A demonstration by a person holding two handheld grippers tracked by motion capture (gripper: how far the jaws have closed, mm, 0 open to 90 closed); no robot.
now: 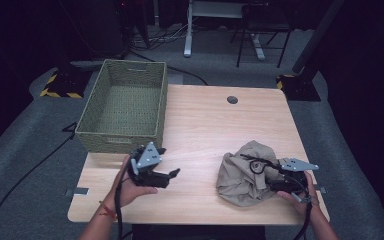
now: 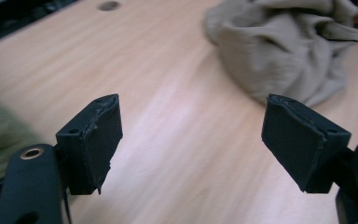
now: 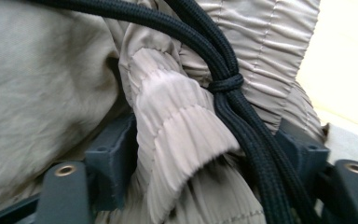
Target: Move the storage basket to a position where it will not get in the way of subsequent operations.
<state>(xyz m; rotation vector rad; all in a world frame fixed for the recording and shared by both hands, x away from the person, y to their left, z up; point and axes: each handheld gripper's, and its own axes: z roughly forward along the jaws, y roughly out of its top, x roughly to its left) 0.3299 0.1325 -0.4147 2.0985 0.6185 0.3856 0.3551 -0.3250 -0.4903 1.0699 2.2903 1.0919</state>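
My right claw (image 3: 209, 154) has the gathered waistband and black drawstring (image 3: 228, 84) of the beige garment (image 1: 245, 172) between its jaws, clenched on the fabric. The garment lies bunched at the near right of the bench (image 1: 200, 125). My left claw (image 2: 191, 140) is released over bare wood at near left, just in front of the woven basket (image 1: 125, 107).

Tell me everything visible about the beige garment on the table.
The beige garment lies crumpled in a heap near the front right of the wooden table. It looks like thin woven cloth, with a gathered, ribbed elastic band and a knotted black drawstring. The right tongs have band and cord bunched between their jaws; the jaws have just been closing on them. The left tongs stand open, apart from it.
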